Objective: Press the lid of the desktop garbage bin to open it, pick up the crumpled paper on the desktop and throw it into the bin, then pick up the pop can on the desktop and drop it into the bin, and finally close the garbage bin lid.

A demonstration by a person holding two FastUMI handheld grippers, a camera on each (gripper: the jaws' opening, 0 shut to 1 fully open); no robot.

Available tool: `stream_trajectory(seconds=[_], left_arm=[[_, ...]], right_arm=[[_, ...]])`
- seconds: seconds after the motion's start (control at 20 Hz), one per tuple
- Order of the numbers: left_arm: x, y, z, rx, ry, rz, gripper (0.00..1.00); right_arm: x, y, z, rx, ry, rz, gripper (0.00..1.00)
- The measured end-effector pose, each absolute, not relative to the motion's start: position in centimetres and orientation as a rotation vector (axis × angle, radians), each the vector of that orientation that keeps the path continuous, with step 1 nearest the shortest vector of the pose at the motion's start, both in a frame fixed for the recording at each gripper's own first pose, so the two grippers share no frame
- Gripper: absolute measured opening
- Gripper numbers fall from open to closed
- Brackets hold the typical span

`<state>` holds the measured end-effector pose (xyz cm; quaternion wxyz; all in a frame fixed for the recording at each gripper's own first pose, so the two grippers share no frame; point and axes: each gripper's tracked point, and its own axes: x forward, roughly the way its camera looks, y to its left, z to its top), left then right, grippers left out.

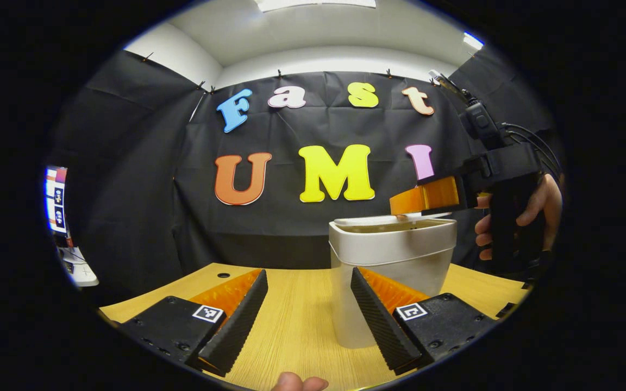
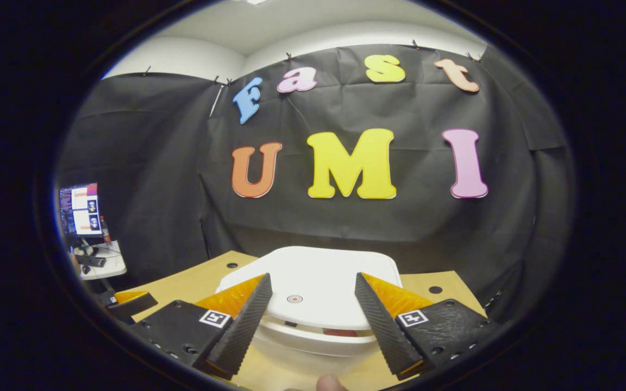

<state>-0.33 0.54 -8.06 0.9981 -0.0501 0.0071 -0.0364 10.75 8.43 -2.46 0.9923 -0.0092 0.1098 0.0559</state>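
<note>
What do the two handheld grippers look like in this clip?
Each gripper, left and right, has two wedge-shaped ribbed jaws on black blocks bearing small square black-and-white tags. In the left gripper view, the right gripper has a black handle with black cables.

My left gripper (image 1: 308,304) sits low in the left gripper view, its two fingers spread wide at the bottom of the frame, nothing between them. At the bottom edge, centre, a fingertip of my own hand (image 1: 298,382) peeks in. Over at the right of that same view is my right gripper (image 1: 427,198), held level and pointing toward the middle of the frame, with my right hand (image 1: 527,214) wrapped round its grip at the far right. In the right gripper view its fingers stand parted at the bottom, tips angled forward, pressing on nothing.
</note>
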Motion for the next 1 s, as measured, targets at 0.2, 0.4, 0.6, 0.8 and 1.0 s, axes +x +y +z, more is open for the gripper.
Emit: stream_trajectory(seconds=[0.2, 0.4, 0.6, 0.8, 1.0], left_arm=[[-0.1, 0.9, -9.2, -0.128, 0.037, -0.085, 0.99], [0.2, 1.6, -9.2, -0.141, 0.035, -0.086, 0.99], [0.8, 1.9, -10.2, -0.181, 0.061, -0.092, 0.99], [0.7, 3.0, -10.1, -0.182, 0.056, -0.08, 0.99], [0.8, 4.2, -9.5, -0.178, 0.035, -0.055, 0.99]], right_arm=[[10.5, 8.5, -3.3, -0.023, 0.25, 0.079, 0.98], [10.3, 8.9, -4.7, -0.064, 0.261, 0.102, 0.99], [10.4, 8.6, -4.8, -0.114, 0.269, 0.115, 1.0], [10.3, 8.4, -4.8, -0.081, 0.23, 0.082, 1.0], [10.2, 8.8, -3.9, -0.068, 0.149, 0.039, 0.98]])
